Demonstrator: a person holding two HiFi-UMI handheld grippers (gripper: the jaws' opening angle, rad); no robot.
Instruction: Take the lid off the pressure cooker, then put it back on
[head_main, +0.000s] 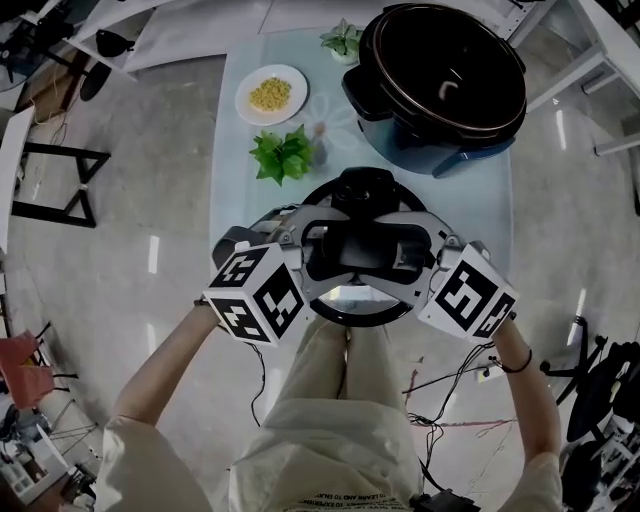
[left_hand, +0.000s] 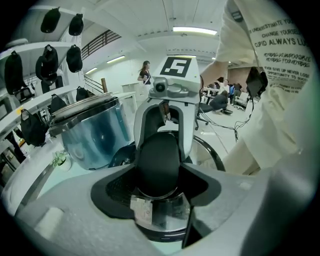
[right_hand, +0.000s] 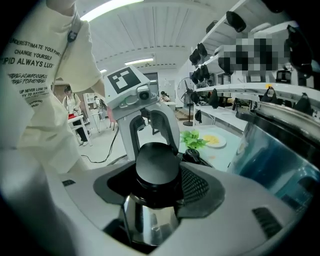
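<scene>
A pale counter (head_main: 480, 200) stands on a grey floor in a workroom, with shelves of dark bags along the walls. We have the lid (head_main: 362, 312) between us at the near end of the counter. The left gripper (head_main: 312, 250) and the right gripper (head_main: 418, 250) face each other across it. Each gripper view shows that gripper's jaws clenched on the black handle (left_hand: 159, 157) from opposite sides, with the steel dome below the jaws.

The cooker (head_main: 440, 80) stands open, well ahead of the jaws and off to the right, its dark pot showing. We judge the first half done: the lid is off and apart from the body. We cannot tell whether the lid rests on the counter or hangs just above it, as its near rim overlaps the counter's edge in the head view.

Ahead of the left jaws lie a plant (head_main: 283, 155) and, farther on, a plate (head_main: 271, 94). Both are left of the path to the cooker.

The next move is to put the lid back. It calls for both grips to hold evenly so the lid stays level. We would carry it forward and right, centre it over the rim, and lower it squarely. It may need a turn to lock, though we cannot see that from here.
</scene>
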